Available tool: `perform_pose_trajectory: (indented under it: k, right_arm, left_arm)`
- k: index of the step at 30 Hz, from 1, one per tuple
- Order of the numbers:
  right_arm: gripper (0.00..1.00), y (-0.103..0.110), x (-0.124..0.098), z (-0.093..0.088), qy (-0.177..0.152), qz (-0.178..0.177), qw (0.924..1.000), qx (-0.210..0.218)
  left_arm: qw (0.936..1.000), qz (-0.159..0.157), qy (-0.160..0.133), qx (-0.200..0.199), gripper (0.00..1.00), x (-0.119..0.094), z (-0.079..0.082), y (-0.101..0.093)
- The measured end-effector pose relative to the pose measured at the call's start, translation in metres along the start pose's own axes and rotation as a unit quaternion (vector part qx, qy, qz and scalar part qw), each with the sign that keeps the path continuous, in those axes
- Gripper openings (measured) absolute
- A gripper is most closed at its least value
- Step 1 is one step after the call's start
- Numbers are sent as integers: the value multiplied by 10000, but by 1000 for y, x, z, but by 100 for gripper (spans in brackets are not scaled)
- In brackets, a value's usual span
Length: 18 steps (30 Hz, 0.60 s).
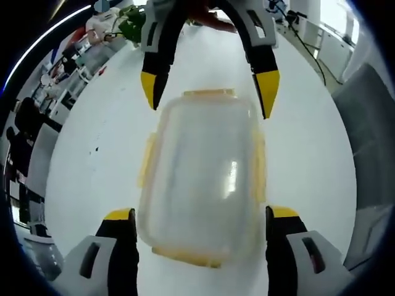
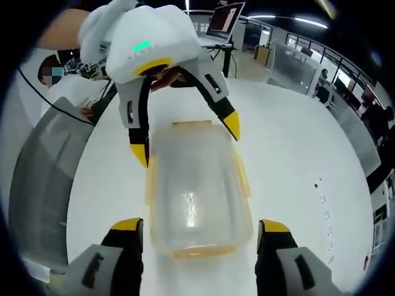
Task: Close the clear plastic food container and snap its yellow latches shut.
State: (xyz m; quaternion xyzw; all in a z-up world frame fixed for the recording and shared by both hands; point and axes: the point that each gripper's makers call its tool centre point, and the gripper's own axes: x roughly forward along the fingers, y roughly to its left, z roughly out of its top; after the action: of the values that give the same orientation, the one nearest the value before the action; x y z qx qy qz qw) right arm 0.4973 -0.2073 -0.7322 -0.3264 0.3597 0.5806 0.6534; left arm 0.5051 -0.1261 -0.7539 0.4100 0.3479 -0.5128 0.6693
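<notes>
**Both jaws spread around a lidded container, latches still to press**

White desk (image 1: 321, 160) under office lighting, with workstations and monitors in the background, carries a single object.

Left hand-held gripper (image 1: 200, 225) has its black, yellow-tipped jaws spread wide, one on each side of the near end of the clear plastic food container (image 1: 200, 179); whether the tips touch its walls cannot be told, and nothing is clamped. Right hand-held gripper (image 2: 200, 234) faces it from the opposite end, jaws equally wide, straddling that end of the container (image 2: 197, 191) and gripping nothing. Each gripper appears in the other's view, at the container's far end.

Between them the container lies flat in the middle of the desk, well clear of its edges, with the lid on. Yellow latches (image 1: 259, 163) run along its long sides and both ends; they seem to stand slightly out from the walls, so they look unsnapped, though this is hard to judge.

It looks empty, so probably light and liable to skid on the smooth desk. Thin clear plastic will likely flex, and the lid is glossy and slippery. Better to steady one end while pressing a latch flap down against the rim than to squeeze the walls.
</notes>
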Motion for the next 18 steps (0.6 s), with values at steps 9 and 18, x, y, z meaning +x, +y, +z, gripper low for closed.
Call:
perform_pose_trajectory:
  k: [9, 18]
  right_arm:
    - [74, 8, -11, -1, 1, -184, 9998, -20]
    - [74, 22, -17, -8, 43, -228, 9997, 12]
  left_arm:
    - [9993, 285, -142, -192, 87, -12, -1, 3]
    - [9992, 258, -176, -251, 86, -22, 2, -6]
